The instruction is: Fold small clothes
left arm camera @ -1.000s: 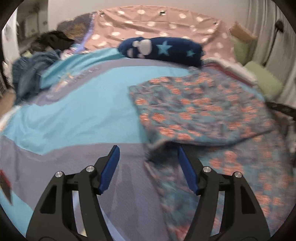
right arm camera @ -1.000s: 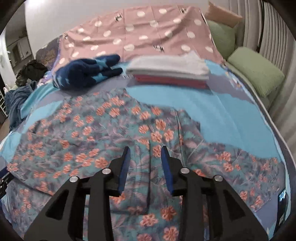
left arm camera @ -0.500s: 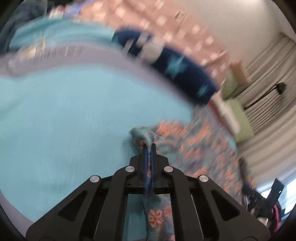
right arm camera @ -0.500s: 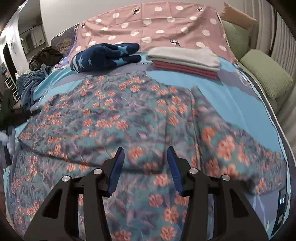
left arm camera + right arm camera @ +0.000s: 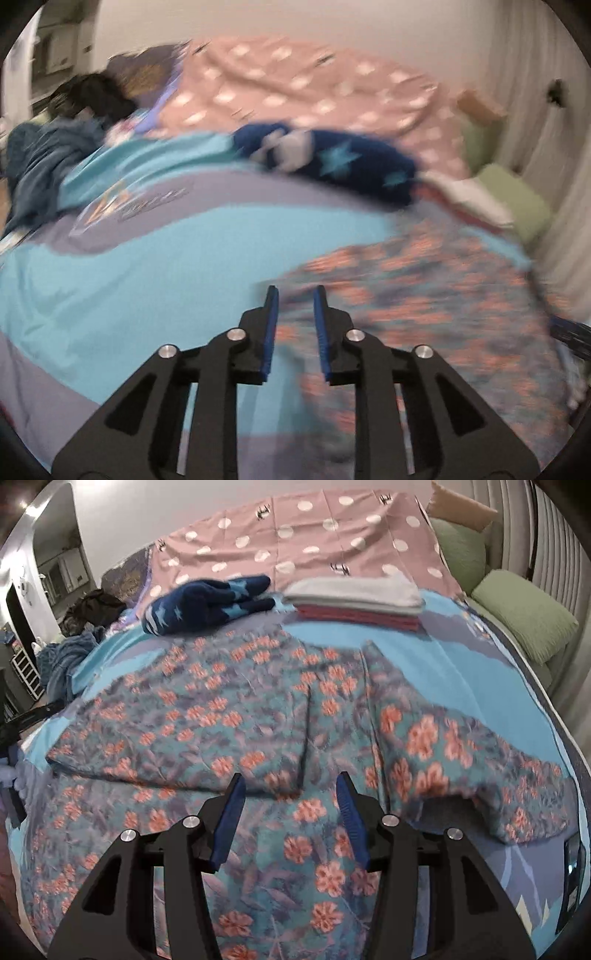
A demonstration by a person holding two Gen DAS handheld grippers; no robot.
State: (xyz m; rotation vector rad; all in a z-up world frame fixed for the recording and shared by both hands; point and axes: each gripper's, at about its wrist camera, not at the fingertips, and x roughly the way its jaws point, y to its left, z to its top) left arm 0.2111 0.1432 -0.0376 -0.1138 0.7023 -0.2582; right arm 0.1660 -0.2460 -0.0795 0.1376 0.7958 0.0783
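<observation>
Across the blue bedspread (image 5: 461,672) lies the floral garment (image 5: 229,716), its upper half folded over, while the right gripper (image 5: 291,786) hovers spread above its fold and the left gripper (image 5: 294,295), jaws just reopening and empty, hangs by its left edge.

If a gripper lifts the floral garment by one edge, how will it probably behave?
The floral garment probably hangs floppy: it lies flat in soft folds on the bed. It seems light and thin, since its folded layer barely rises. It may slide or unfold easily; its right part already lies rumpled.
</observation>
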